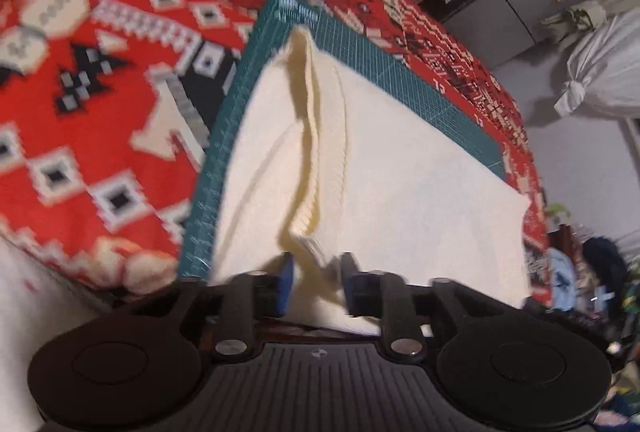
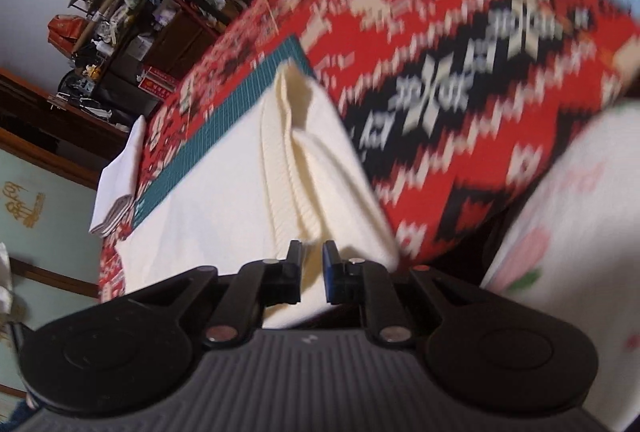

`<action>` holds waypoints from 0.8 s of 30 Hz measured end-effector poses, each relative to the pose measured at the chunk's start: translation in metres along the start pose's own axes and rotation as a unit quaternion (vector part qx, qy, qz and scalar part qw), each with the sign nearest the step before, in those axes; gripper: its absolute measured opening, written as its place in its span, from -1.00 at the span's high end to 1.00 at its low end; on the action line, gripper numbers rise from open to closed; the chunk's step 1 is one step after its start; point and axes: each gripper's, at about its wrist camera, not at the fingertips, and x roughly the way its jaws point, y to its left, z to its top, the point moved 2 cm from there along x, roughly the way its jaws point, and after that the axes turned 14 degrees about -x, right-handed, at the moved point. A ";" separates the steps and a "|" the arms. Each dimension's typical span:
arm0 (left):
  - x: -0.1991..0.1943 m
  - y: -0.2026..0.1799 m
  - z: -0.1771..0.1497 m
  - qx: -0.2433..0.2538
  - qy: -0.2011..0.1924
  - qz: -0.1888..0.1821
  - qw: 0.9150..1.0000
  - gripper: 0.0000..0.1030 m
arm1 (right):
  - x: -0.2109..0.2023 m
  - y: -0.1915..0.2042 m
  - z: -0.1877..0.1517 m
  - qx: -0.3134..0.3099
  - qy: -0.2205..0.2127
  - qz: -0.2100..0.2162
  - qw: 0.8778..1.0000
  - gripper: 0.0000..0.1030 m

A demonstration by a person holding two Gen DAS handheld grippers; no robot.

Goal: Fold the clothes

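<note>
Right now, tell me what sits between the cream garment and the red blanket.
The green cutting mat: its edge shows between the garment and blanket in both wrist views.

Cream garment [image 1: 400, 172] covers most of the green mat [image 1: 420, 72]; red blanket [image 1: 100, 92] alongside lies bare.

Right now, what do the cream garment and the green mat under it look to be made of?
The cream garment looks like a soft matte knit, with a ribbed band along its lifted edge. The green mat looks like a flat rubbery or vinyl cutting mat, with a printed white grid and ruler marks; the exact material is unclear.
</note>
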 end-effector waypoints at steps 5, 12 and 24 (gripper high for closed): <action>-0.002 -0.005 0.021 0.028 -0.033 0.003 0.999 0.38 | -0.003 0.006 0.031 -0.064 -0.035 -0.013 0.997 0.51; 0.009 -0.011 0.047 0.055 -0.060 0.005 0.997 0.38 | 0.039 0.014 0.083 -0.096 -0.061 -0.032 0.993 0.35; 0.052 -0.016 0.072 0.058 -0.057 0.003 0.997 0.91 | 0.091 0.004 0.106 -0.065 -0.036 -0.030 0.997 0.87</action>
